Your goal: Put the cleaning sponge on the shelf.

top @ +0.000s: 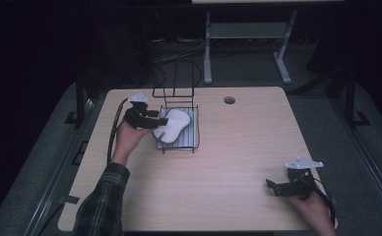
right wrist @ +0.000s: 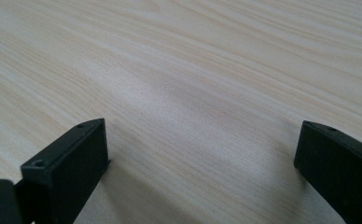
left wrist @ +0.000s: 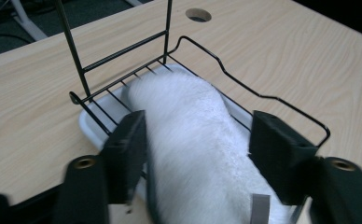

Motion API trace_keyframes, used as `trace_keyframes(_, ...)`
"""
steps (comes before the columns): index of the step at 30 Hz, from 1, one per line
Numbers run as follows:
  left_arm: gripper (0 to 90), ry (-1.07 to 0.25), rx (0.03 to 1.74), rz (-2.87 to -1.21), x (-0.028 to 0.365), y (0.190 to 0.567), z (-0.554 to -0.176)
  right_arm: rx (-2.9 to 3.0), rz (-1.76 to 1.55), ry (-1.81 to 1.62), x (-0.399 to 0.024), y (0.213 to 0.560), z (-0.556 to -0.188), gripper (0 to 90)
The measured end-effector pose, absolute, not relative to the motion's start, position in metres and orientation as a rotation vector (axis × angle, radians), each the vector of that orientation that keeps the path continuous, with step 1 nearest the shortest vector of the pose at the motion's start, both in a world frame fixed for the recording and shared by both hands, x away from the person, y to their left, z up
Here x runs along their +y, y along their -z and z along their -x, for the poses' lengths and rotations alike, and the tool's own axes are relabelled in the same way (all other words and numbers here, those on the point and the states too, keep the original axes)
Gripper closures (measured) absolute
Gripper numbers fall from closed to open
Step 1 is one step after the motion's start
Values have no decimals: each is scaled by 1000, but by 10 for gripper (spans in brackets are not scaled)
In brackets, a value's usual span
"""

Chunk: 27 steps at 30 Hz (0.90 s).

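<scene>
my left gripper (left wrist: 198, 154) stands released around the white cloth (left wrist: 193, 140) so it rests in the wire rack (left wrist: 281, 100), while my right gripper (right wrist: 202, 163) idles wide apart over bare table (right wrist: 193, 70).

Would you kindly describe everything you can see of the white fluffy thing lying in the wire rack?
The white fluffy thing looks like soft plush or terrycloth, long with rounded ends, with a small grey tag at its near end. It lies flat in the black wire rack, over a pale tray beneath. The left gripper straddles its near end, jaws apart: the left jaw sits against the pile, the right stands just clear.
</scene>
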<state>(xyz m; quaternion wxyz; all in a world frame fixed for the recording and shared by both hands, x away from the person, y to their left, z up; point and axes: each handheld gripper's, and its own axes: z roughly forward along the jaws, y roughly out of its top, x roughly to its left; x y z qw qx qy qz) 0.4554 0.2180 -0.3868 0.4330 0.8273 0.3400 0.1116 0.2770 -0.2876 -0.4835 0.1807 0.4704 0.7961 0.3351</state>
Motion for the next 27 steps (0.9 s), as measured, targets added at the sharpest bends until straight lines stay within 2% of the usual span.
trace_keyframes(7, 802, -280, 819, -2114, 225, 390, -441, 2249, -1329, -947, -288, 484, -277, 24)
trace_keyframes(10, 886, -269, 801, -2128, 222, 395, -434, 2248, -1329, -947, -288, 484, -277, 24)
trace_keyframes(19, 895, -209, 788, -2192, 205, 421, -429, 2247, -1331, -946, -287, 484, -277, 24)
trace_keyframes(27, 891, -190, 766, -2182, 190, 425, -429, 2247, -1331, -946, -287, 484, -277, 24)
